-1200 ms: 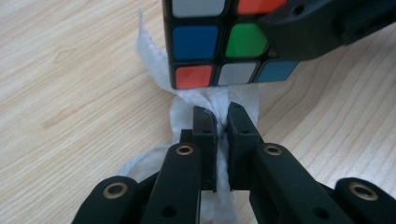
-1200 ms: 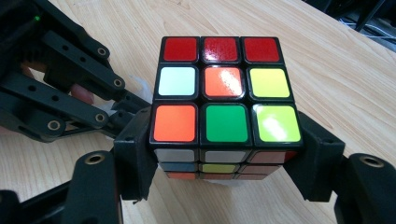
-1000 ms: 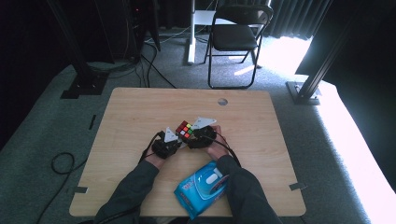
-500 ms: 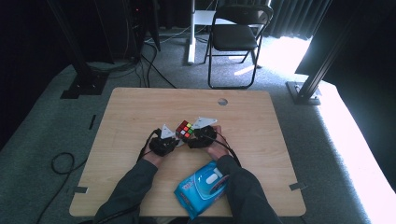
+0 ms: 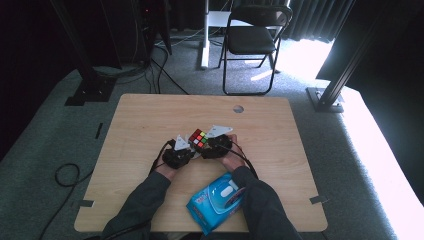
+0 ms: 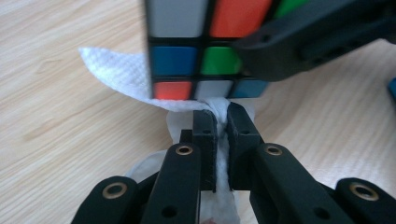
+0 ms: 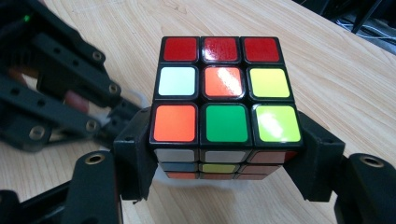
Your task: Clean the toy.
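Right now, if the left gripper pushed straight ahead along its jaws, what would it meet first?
Probably the puzzle cube: the left gripper, shut on a white wipe, points at its lower edge, seemingly almost touching.

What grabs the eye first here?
The scrambled puzzle cube, clamped between the jaws of the right gripper just above mid-table, stands out with its red, orange, green and yellow squares. Right against it, the left gripper is shut on a white wipe tucked under the cube's lower edge. Nearer the person, a blue wipes pack lies on the wooden table.
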Motion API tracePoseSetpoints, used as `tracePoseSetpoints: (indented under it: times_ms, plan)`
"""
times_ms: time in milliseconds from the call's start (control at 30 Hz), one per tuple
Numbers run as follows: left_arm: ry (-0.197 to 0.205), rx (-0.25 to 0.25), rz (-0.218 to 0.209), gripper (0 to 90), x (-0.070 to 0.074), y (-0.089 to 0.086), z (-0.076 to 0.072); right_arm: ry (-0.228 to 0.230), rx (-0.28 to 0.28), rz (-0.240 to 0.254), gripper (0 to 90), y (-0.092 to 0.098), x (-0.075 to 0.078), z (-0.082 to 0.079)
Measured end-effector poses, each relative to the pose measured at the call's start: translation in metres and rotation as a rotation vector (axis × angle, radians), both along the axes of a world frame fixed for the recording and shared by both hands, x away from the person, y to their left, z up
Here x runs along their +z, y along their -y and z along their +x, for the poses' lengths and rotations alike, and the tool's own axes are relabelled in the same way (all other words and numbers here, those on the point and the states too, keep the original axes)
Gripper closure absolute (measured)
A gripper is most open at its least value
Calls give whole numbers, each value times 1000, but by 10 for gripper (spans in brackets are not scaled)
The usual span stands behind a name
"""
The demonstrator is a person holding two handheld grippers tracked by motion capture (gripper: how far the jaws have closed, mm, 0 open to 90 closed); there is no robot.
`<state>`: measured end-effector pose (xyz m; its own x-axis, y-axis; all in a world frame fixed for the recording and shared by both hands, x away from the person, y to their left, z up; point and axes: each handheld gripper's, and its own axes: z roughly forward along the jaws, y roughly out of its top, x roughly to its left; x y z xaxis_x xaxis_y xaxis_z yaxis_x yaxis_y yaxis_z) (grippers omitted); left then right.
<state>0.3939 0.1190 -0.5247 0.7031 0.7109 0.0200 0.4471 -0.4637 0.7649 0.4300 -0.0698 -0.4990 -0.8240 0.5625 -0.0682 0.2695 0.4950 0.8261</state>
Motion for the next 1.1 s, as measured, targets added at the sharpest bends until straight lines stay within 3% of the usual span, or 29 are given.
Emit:
tracePoseSetpoints:
  times_ms: [300, 467, 733, 1100]
  plan:
    - [3, -104, -2, 844, 0, 12, -10, -4, -1, 3, 342, 0, 0, 0]
    - [29, -120, -13, 844, 8, 14, -12, -4, 1, 4, 342, 0, 0, 0]
    - [34, -45, 4, 844, 11, -4, -9, -10, -9, 0, 342, 0, 0, 1]
    - [24, 115, 4, 845, 6, -42, 0, -27, -12, -11, 342, -1, -2, 2]
